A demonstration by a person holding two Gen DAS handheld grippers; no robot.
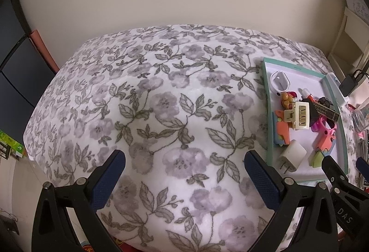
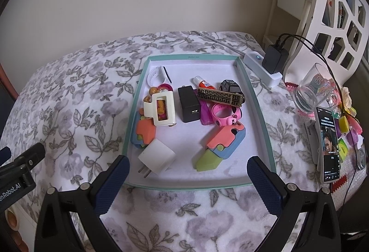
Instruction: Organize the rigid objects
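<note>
A teal-rimmed tray (image 2: 196, 187) lies on the floral blanket and holds several small items. Among them are a white plug charger (image 2: 158, 156), a black charger (image 2: 189, 103), a cream claw clip (image 2: 161, 109), a bronze patterned barrette (image 2: 220, 96), a pink watch (image 2: 227, 114), a glue tube (image 2: 204, 83) and two orange-and-blue toys (image 2: 221, 143). My right gripper (image 2: 188, 164) hangs open over the tray's near edge, holding nothing. My left gripper (image 1: 184, 159) is open above bare blanket, left of the tray (image 1: 266, 102).
Right of the tray are a white power strip (image 2: 263, 65) with a black adapter and cables, a drinking glass (image 2: 311, 90), a propped phone (image 2: 329, 146) and colourful small items. A white shelf (image 2: 334, 10) stands behind them. A wall backs the blanket (image 1: 161, 102).
</note>
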